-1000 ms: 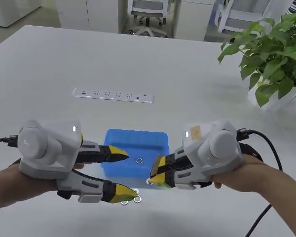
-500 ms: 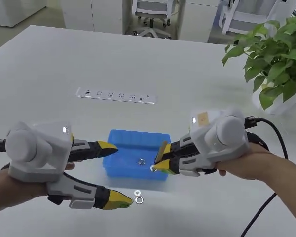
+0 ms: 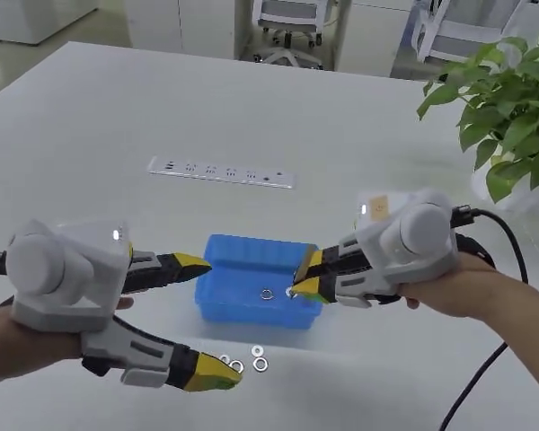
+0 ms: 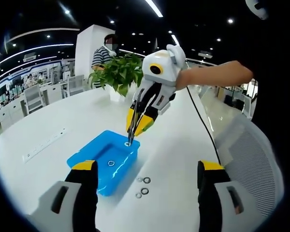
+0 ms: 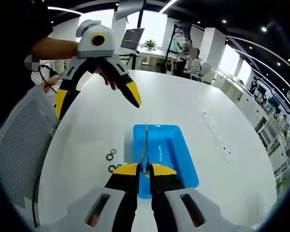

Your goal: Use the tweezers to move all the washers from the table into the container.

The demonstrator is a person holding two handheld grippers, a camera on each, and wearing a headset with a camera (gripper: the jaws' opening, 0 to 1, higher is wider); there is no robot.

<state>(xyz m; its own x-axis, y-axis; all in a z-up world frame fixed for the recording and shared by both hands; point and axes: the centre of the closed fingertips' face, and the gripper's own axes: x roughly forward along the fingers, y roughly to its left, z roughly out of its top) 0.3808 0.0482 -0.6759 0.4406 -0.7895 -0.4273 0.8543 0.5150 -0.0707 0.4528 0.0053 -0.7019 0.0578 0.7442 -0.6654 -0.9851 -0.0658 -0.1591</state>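
Observation:
A blue container (image 3: pixel 242 285) sits mid-table with one washer (image 3: pixel 267 294) lying inside. My right gripper (image 3: pixel 304 277) is shut on thin metal tweezers (image 5: pixel 145 142). Their tips hang over the container's right part (image 4: pixel 128 143), and a small washer (image 3: pixel 290 293) seems pinched there. Several loose washers (image 3: pixel 259 364) lie on the table just in front of the container (image 4: pixel 106 157); the same washers (image 5: pixel 110 162) appear beside the container (image 5: pixel 169 154). My left gripper (image 3: pixel 207 321) stands wide open and empty to the container's left, one jaw above the loose washers.
A white power strip (image 3: pixel 220 171) lies behind the container. A potted plant (image 3: pixel 508 99) stands at the table's right edge. A black cable (image 3: pixel 485 368) trails from the right gripper. Office chairs (image 3: pixel 292 18) stand beyond the far edge. People are in the background.
The right gripper carried the tweezers from the table in front of the container up over its right part. The left gripper drew back slightly left. The head camera shifted.

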